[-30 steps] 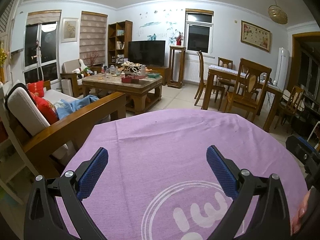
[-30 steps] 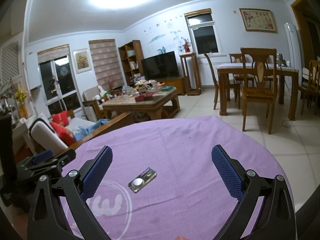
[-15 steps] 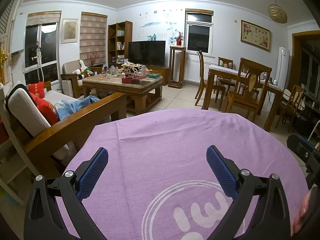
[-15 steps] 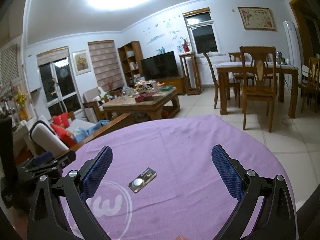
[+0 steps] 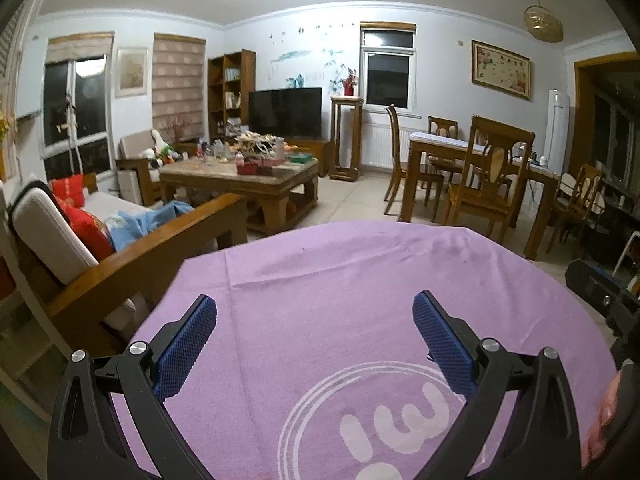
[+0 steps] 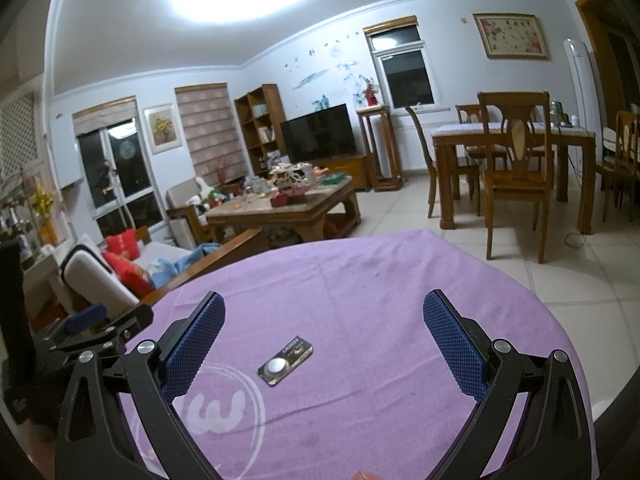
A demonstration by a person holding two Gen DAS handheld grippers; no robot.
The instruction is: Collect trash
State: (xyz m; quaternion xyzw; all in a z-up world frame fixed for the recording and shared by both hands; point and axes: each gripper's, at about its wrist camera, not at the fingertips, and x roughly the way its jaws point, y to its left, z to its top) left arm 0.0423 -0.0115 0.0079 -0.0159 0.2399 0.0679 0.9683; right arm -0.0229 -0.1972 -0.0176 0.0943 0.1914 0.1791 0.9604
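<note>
A small black card with a silver coin battery (image 6: 285,365) lies flat on the purple tablecloth (image 6: 380,280), in the right wrist view. My right gripper (image 6: 324,312) hangs open above the cloth, the card sitting between and slightly below its blue pads (image 6: 454,350). My left gripper (image 5: 316,316) is open too, over bare purple cloth (image 5: 320,280) near a white printed logo (image 5: 384,424), holding nothing. The card does not show in the left wrist view. The left gripper's body (image 6: 92,328) appears at the left edge of the right wrist view.
Beyond the round table's far edge stand a wooden sofa with red cushions (image 5: 80,224), a cluttered wooden coffee table (image 5: 240,176), and a dining table with chairs (image 5: 480,168). Tiled floor (image 6: 580,272) lies to the right. A hand (image 5: 604,420) shows at the lower right.
Both cameras have tilted very slightly; the grippers stay open and the battery card has not moved.
</note>
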